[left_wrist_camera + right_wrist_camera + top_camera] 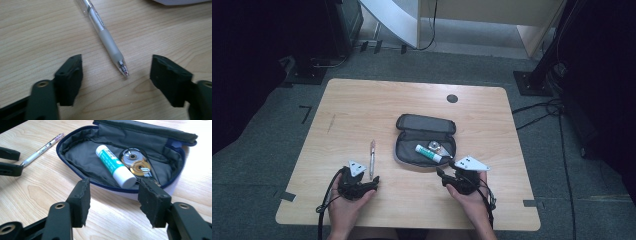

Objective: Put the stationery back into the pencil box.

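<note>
At twelve o'clock of my left gripper [116, 77], spread jaws flank the pen [105, 40] tip; closing there risks it squirting out. Right gripper [113, 202] spread, empty.

on the worktop [362, 110] the pen [372, 159] lies just left of the open pouch [424, 131], which holds a glue stick [428, 153] and a tape roller [435, 147].
</note>
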`<state>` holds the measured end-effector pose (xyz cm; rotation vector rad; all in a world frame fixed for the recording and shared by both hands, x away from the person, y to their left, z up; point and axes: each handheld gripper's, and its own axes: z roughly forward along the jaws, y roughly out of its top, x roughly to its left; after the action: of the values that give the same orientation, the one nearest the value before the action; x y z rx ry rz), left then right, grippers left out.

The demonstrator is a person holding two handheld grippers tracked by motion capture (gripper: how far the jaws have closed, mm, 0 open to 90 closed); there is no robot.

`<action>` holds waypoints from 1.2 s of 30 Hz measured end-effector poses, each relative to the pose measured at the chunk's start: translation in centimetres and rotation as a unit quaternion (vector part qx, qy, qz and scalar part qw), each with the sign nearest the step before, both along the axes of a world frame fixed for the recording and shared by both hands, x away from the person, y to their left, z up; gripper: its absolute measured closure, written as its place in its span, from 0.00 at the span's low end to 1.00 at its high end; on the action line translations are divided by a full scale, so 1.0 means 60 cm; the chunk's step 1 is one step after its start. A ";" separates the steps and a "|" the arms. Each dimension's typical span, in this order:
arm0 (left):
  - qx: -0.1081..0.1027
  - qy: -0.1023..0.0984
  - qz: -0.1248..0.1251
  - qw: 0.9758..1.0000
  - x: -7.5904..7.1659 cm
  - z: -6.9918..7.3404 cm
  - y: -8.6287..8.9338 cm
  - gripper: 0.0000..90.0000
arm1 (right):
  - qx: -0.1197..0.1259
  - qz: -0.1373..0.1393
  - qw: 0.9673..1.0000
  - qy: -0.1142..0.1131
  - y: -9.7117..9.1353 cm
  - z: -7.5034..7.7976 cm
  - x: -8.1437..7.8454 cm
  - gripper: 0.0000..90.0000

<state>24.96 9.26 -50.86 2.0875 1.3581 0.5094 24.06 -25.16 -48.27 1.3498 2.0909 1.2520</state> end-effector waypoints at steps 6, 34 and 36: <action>0.001 -0.003 0.006 1.000 0.001 0.003 -0.014 0.59 | 0.005 -0.004 1.000 -0.002 -0.024 -0.002 -0.009 0.48; -0.034 -0.015 -0.181 0.983 -0.081 0.007 0.010 0.92 | 0.008 -0.021 1.000 0.004 -0.059 -0.012 -0.031 0.50; -0.040 -0.012 -0.196 0.980 -0.082 0.006 0.002 0.92 | 0.006 -0.020 1.000 0.003 -0.059 -0.011 -0.031 0.50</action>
<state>20.01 9.40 -50.52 2.1980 0.9013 0.3062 22.18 -28.70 -48.95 1.3954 2.0526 1.2481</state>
